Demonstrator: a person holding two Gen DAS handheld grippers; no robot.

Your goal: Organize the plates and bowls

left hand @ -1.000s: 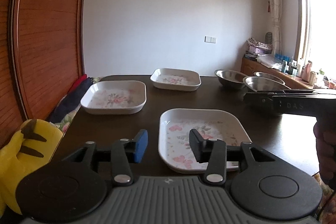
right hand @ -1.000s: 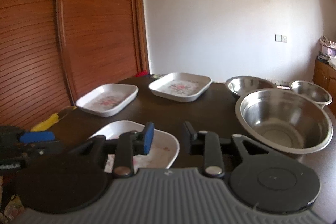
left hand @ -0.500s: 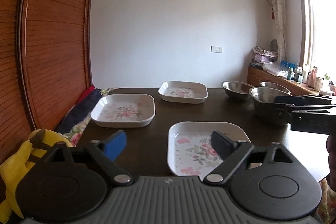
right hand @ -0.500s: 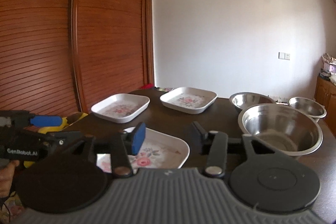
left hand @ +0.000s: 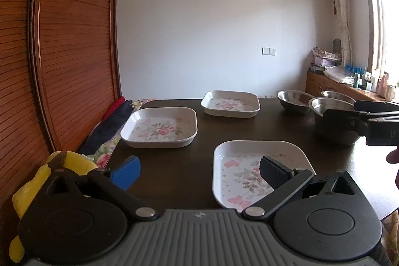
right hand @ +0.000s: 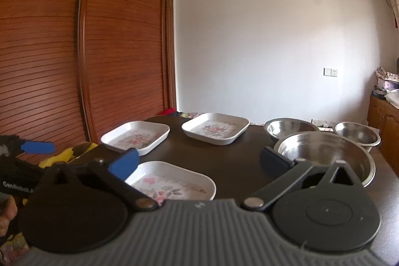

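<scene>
White plates with pink floral prints, shiny silver steel bowls, all on a dark brown counter. Reddish-brown slatted wardrobe, plain white wall.

Three white square floral plates are lying flat and apart on the dark table: near one, far-left one, far-middle one. Three steel bowls are sitting upright right: largest nearest, two smaller behind.
</scene>
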